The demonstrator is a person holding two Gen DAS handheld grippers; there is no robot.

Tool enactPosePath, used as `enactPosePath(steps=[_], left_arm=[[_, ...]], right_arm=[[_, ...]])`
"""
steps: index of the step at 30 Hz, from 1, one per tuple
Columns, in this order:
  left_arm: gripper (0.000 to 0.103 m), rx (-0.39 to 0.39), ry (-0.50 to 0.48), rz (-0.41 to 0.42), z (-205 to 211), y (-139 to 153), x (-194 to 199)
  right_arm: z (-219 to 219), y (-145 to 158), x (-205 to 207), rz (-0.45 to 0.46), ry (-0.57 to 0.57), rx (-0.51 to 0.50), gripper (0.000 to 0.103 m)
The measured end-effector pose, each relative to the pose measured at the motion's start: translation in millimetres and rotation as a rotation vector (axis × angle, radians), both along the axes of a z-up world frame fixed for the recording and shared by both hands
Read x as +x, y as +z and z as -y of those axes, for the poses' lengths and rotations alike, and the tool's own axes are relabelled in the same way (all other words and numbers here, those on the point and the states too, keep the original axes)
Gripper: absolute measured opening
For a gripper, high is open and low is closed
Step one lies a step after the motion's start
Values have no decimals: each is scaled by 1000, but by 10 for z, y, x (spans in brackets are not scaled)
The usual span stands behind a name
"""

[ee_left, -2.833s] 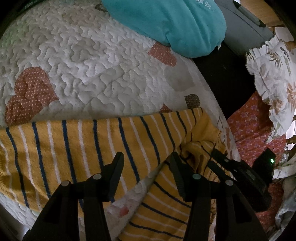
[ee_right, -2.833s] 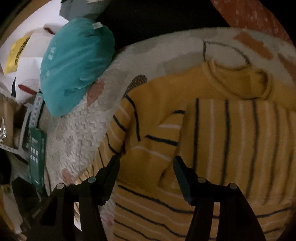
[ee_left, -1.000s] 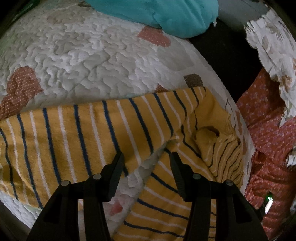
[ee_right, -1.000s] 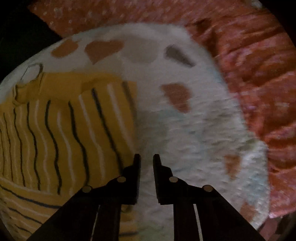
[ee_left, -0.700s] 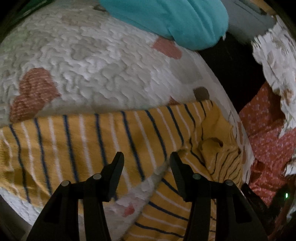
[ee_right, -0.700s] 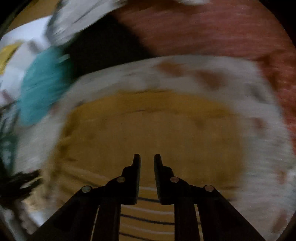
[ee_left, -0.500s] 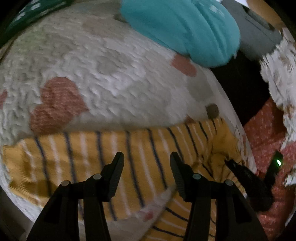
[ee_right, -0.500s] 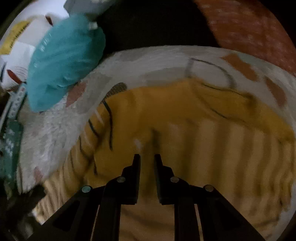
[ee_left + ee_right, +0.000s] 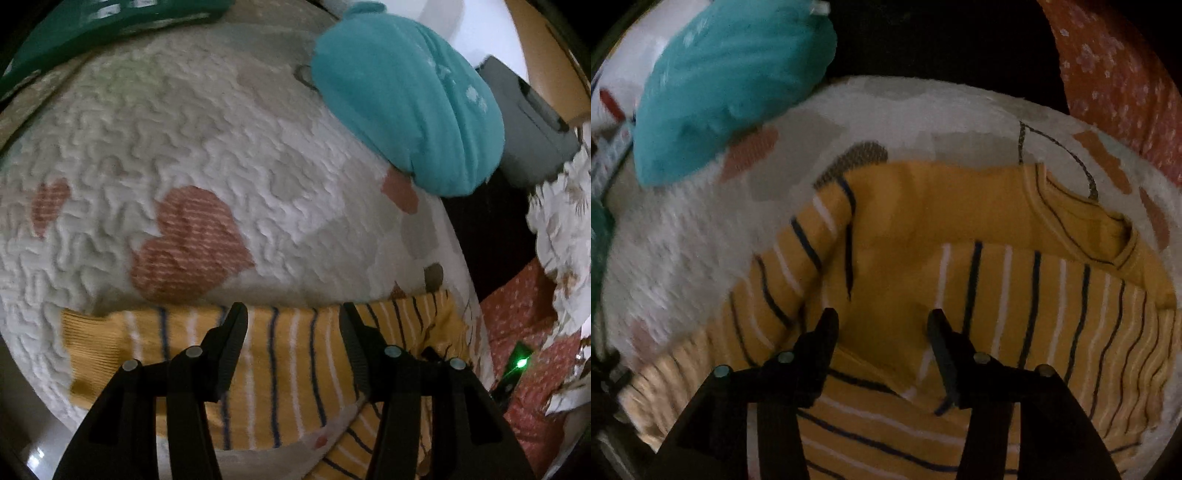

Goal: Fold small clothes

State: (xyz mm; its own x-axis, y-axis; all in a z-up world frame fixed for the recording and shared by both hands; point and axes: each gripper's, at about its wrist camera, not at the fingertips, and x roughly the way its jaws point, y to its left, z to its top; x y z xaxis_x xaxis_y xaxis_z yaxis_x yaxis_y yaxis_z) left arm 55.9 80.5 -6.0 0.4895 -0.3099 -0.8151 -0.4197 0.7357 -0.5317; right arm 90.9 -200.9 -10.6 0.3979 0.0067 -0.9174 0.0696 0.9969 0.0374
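A small yellow sweater with navy and white stripes (image 9: 997, 295) lies on a white quilted mat (image 9: 221, 147). In the left wrist view its long sleeve (image 9: 280, 354) stretches flat across the lower frame, cuff at the left. My left gripper (image 9: 291, 314) is open and empty above the sleeve's middle. In the right wrist view the collar (image 9: 1082, 225) lies at the right and the sleeve runs down to the left. My right gripper (image 9: 881, 319) is open and empty over the shoulder and chest area.
A teal cushion (image 9: 406, 99) rests on the mat's far edge, also in the right wrist view (image 9: 731, 81). Red floral fabric (image 9: 524, 332) and white floral cloth (image 9: 561, 236) lie to the right. A dark green box (image 9: 110, 22) sits at the far left.
My right gripper swung back over the sweater and opened from shut. My left gripper slid left along the sleeve towards the cuff, staying open.
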Motion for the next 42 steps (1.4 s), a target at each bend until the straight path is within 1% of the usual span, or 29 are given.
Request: enactPosePath(steps=[1, 2, 3, 5, 7, 8, 10, 11, 12, 13, 14, 15, 16, 18, 20, 22, 25, 26, 28, 30, 31, 32, 33, 34, 35, 36, 38, 41, 42], left_arm=[[50, -3, 13, 0, -69, 3, -19], [50, 1, 31, 0, -160, 15, -46], [50, 6, 54, 2, -258, 28, -75], [50, 13, 100, 7, -437, 47, -128], [50, 17, 142, 8, -633, 44, -187], [50, 15, 162, 4, -733, 29, -223], [50, 9, 196, -4, -900, -2, -281], [50, 8, 221, -9, -1010, -16, -327], [50, 7, 247, -11, -1107, -20, -372], [50, 9, 291, -13, -1248, -24, -441], [50, 14, 322, -15, -1332, -21, -491], [50, 30, 373, -17, -1464, -7, -574], [50, 53, 419, -21, -1577, 13, -656], [50, 96, 492, -30, -1745, 43, -802], [50, 133, 556, -40, -1912, 65, -958], [50, 154, 617, -44, -2050, 76, -1104], [50, 161, 702, -41, -2287, 93, -1332], [50, 162, 725, -44, -2350, 85, -1400], [50, 149, 743, -49, -2406, 49, -1456], [50, 121, 733, -61, -2404, -13, -1445], [50, 107, 719, -65, -2384, -36, -1425], [50, 99, 705, -67, -2353, -29, -1404], [50, 96, 685, -67, -2304, -29, -1355], [50, 98, 669, -64, -2267, -19, -1311], [50, 103, 648, -56, -2201, 10, -1274], [50, 109, 631, -48, -2144, 34, -1244], [50, 123, 578, -31, -1975, 87, -1131], [50, 134, 474, -15, -1641, 146, -913], [50, 135, 432, -11, -1506, 158, -832]], right_arm=[[-75, -46, -12, -5, 33, -66, 44], [-102, -69, -9, 2, 49, -118, 20], [-127, -57, -52, 7, 57, -157, 12], [-157, 31, -101, 18, 50, -137, 9], [-248, 124, -146, 34, 75, -106, 9], [-346, 115, -129, 28, 100, -91, 9], [-487, 130, -141, -19, 153, -59, 10], [-544, 175, -174, -15, 150, -87, 11], [-658, 278, -263, 21, 158, -119, 13], [-796, 369, -354, 59, 188, -111, 17], [-965, 454, -474, 86, 235, -70, 35], [-1202, 516, -634, 101, 307, 11, 58], [-1342, 525, -725, 103, 349, 54, 63], [-1791, 476, -969, 78, 487, 147, 65], [-2153, 407, -1176, 71, 583, 186, 65], [-2521, 310, -1369, 82, 688, 185, 65], [-2996, 134, -1651, 109, 844, 95, 65], [-3140, 43, -1748, 122, 887, 37, 65], [-3253, -73, -1852, 157, 926, -49, 65], [-3368, -216, -1891, 191, 951, -142, 65], [-3410, -270, -1876, 191, 956, -171, 64], [-3414, -279, -1869, 198, 949, -191, 54], [-3392, -237, -1816, 204, 919, -187, 28], [-3361, -173, -1756, 200, 883, -170, 16], [-3295, -49, -1666, 205, 832, -136, 10], [-3147, 141, -1562, 229, 767, -82, 9], [-2757, 521, -1347, 277, 648, -20, 9], [-1935, 1050, -1067, 347, 423, 58, 9], [-1540, 1204, -993, 366, 332, 71, 9]])
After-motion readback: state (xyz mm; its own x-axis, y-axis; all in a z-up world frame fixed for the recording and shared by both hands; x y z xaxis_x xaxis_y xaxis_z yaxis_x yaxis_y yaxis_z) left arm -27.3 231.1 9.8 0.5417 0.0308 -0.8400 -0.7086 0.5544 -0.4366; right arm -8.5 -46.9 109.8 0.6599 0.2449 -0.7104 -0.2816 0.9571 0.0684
